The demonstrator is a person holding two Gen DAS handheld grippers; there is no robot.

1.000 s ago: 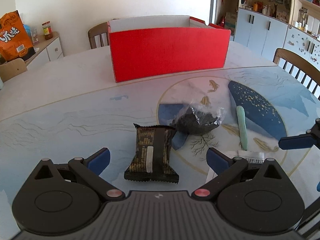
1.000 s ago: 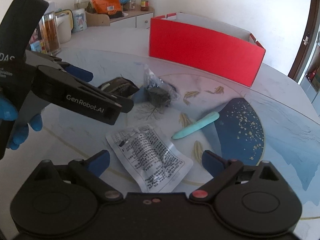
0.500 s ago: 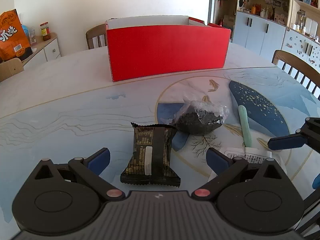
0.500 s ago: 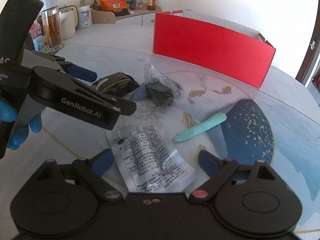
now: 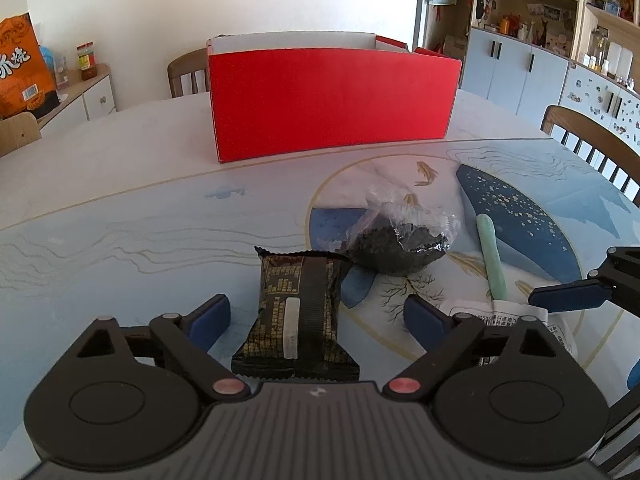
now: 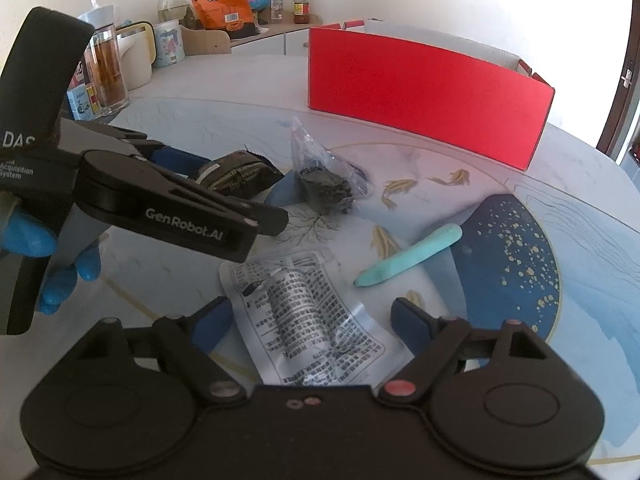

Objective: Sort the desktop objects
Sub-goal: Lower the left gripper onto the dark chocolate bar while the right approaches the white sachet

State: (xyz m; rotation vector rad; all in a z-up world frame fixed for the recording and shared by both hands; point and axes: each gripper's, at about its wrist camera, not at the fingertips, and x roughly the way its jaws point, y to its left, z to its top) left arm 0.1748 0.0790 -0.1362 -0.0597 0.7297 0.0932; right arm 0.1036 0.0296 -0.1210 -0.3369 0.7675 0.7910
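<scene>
Four loose items lie on the table (image 5: pixel 120 208), near of the red box (image 5: pixel 332 100), which stands open-topped at the far side and is presumably the sorting destination. The left claw (image 5: pixel 316 320) is spread wide and holds nothing; its blue pads (image 5: pixel 210 320) flank the dark snack packet (image 5: pixel 298 320), which lies flat between them, so that a closing stroke would take the packet across its width. The right claw (image 6: pixel 308 320) is likewise wide open and empty, poised above the white printed sachet (image 6: pixel 304 320), with the sachet centred between its pads. Farther off lie the clear bag of dark contents (image 5: pixel 400 240), just beyond the packet, and the mint-green stick (image 6: pixel 412 256), right of the sachet and apart from it.

Compared with one second earlier, both claws sit closer to their targets: packet and sachet now reach deeper between the pads, and the box looms larger. The items themselves are unmoved, and neither opening has narrowed.
</scene>
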